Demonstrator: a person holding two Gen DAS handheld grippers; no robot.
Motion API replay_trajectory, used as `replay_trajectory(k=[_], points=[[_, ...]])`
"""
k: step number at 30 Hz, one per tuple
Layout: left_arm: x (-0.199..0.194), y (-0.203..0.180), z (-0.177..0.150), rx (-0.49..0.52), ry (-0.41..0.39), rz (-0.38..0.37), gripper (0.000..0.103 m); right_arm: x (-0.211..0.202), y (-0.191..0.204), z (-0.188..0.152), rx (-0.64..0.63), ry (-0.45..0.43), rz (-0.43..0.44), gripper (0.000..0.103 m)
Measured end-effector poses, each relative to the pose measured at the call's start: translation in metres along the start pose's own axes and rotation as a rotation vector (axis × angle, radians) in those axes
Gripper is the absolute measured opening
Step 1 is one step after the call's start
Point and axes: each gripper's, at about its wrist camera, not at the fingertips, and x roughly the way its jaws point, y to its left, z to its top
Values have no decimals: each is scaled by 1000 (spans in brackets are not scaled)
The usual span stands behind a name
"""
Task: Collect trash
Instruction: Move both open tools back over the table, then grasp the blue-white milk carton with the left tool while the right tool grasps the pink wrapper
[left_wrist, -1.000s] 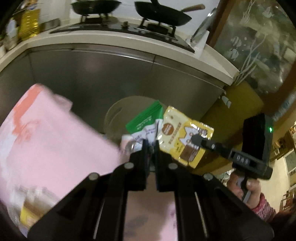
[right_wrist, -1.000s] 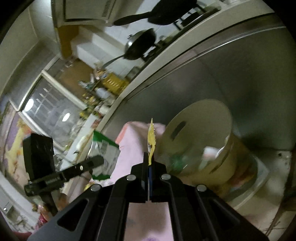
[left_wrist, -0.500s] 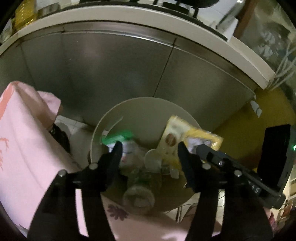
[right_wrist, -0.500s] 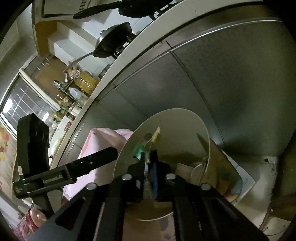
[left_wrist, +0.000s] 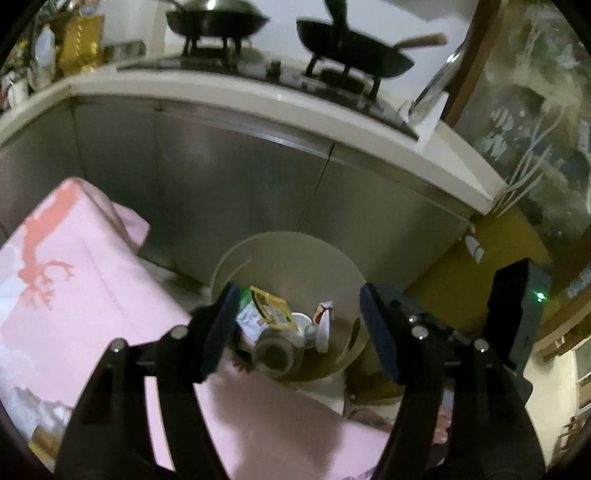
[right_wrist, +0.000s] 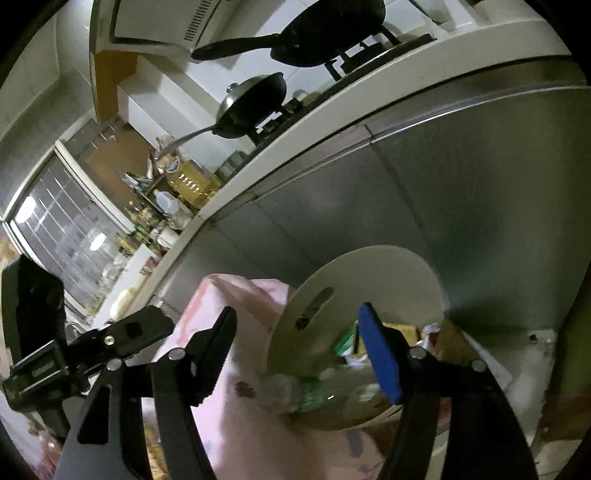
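Observation:
A cream round trash bin (left_wrist: 284, 254) stands on the floor against the steel cabinet. Inside lie a yellow snack packet (left_wrist: 271, 308), a green and white packet (left_wrist: 246, 314), a clear bottle (left_wrist: 275, 354), a small cup (left_wrist: 303, 322) and a white wrapper (left_wrist: 323, 321). My left gripper (left_wrist: 298, 295) hangs above the bin, its jaws opening with nothing pressed between them. My right gripper (right_wrist: 297, 314) is beside the bin (right_wrist: 369, 266), its jaws also opening and holding nothing. In the left wrist view the right tool's black body (left_wrist: 511, 306) shows at the right.
A pink cloth (left_wrist: 74, 280) covers a surface left of the bin and reaches under both grippers. Steel cabinet fronts (left_wrist: 240, 177) rise behind the bin. On the white counter above, woks (left_wrist: 354, 55) sit on a stove. A yellow panel (left_wrist: 480, 266) stands to the right.
Both grippers went from shut to open. The left let go of the green packet and the right of the yellow packet, and both packets now lie in the bin.

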Motion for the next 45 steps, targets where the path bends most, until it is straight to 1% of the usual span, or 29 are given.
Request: replay_trajectory(k=[4, 8, 13, 19, 21, 22, 23, 24, 26, 27, 28, 29, 31, 32, 34, 36, 37, 38, 39, 41, 43, 45], points=[[-36, -2, -21, 27, -58, 63, 65, -8, 16, -10, -2, 14, 28, 66], [-65, 8, -46, 16, -89, 116, 65, -8, 34, -25, 4, 55, 67, 66], [-105, 39, -80, -37, -118, 191, 65, 1, 62, -47, -20, 134, 101, 66], [-168, 97, -125, -133, -142, 268, 65, 15, 109, -71, -78, 214, 148, 66], [-190, 119, -142, -168, -148, 311, 65, 18, 125, -78, -105, 243, 164, 66], [-204, 134, -153, -189, -152, 346, 72, 22, 137, -82, -129, 266, 176, 66], [-219, 148, -165, -207, -159, 399, 79, 24, 146, -86, -149, 286, 189, 66], [-233, 162, -177, -228, -167, 459, 81, 26, 155, -89, -164, 304, 201, 66], [-255, 188, -196, -272, -174, 544, 87, 30, 177, -94, -191, 340, 233, 66], [-264, 202, -206, -295, -172, 589, 89, 31, 187, -98, -201, 348, 247, 66], [-270, 213, -213, -312, -163, 621, 93, 33, 199, -100, -214, 359, 266, 66], [-273, 225, -219, -327, -148, 648, 94, 35, 208, -101, -224, 369, 282, 66], [-272, 246, -228, -353, -105, 655, 94, 44, 235, -105, -252, 420, 328, 66], [-267, 254, -231, -362, -70, 647, 94, 50, 245, -106, -260, 447, 341, 66], [-255, 259, -233, -340, -29, 625, 94, 68, 274, -113, -270, 520, 362, 66], [-240, 259, -235, -291, 10, 631, 94, 86, 303, -121, -297, 575, 377, 64], [-236, 257, -237, -281, 19, 633, 88, 98, 321, -127, -325, 606, 371, 63], [-231, 256, -240, -273, 28, 626, 73, 106, 333, -132, -343, 627, 366, 63], [-228, 256, -244, -266, 35, 644, 64, 118, 350, -140, -369, 661, 361, 63], [-230, 257, -249, -267, 20, 636, 52, 139, 373, -156, -404, 721, 347, 62], [-242, 259, -259, -317, -3, 608, 52, 162, 394, -177, -413, 786, 322, 62], [-253, 261, -270, -348, -19, 592, 52, 177, 407, -193, -434, 819, 296, 62]])
